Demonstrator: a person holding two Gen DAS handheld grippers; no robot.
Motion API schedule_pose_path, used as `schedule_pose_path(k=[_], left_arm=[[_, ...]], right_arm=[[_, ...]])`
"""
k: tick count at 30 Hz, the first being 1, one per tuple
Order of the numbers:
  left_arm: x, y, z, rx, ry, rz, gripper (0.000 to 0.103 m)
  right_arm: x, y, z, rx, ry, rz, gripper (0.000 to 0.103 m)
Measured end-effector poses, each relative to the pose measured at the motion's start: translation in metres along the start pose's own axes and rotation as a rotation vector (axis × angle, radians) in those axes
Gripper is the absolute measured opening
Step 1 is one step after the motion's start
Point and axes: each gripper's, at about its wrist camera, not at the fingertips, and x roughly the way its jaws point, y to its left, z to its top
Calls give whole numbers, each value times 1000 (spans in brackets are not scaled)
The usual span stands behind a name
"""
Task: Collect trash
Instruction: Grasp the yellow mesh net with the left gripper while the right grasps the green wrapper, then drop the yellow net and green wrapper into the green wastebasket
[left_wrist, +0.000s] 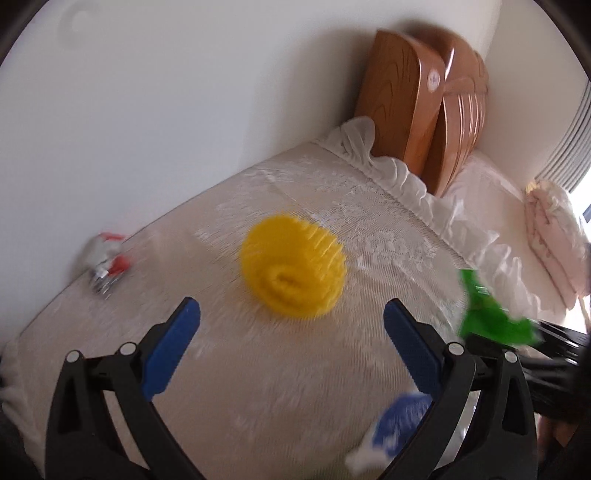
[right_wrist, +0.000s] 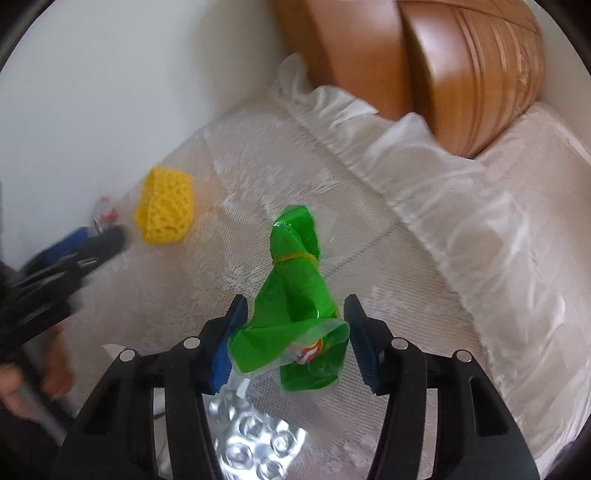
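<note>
A yellow foam net sleeve (left_wrist: 293, 267) lies on the lace-covered table (left_wrist: 229, 206), just ahead of my left gripper (left_wrist: 291, 325), which is open and empty. A crumpled red-and-white wrapper (left_wrist: 105, 258) lies at the far left near the wall. A blue-and-white scrap (left_wrist: 391, 424) lies under the left gripper's right finger. A green plastic wrapper (right_wrist: 295, 299) tied with a rubber band sits between the open fingers of my right gripper (right_wrist: 295, 325); it also shows in the left wrist view (left_wrist: 491, 317). A foil blister pack (right_wrist: 251, 439) lies below the right gripper. The yellow sleeve (right_wrist: 166, 210) shows at left.
The white wall (left_wrist: 147, 110) borders the table at the back. A wooden headboard (left_wrist: 424, 110) and a bed with white bedding (right_wrist: 517, 240) stand to the right, past the table's ruffled edge (right_wrist: 406, 155). A folded pink quilt (left_wrist: 554, 240) lies on the bed.
</note>
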Motion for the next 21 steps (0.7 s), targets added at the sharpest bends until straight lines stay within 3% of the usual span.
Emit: schedule_pose_path(k=[6,8,12,17,21], left_arm=[[49,-7,18,-15,72,17,93],[56,-8,20,-9,86,28,66],[55,-9,17,27,81,58,39],[19,-1,10,5,31,69,34],[-48,-2,-2,10,-62,80,34]], right_arm=[[-44,-24,-18,69,-66,54,55],[-56,-29,-28,90,-79,59,55],[-73,-34,-47,115,-95,69,55],[-103,-39,-69,103,-138,64,55],[-136,-50,-97,90,-189,48,55]])
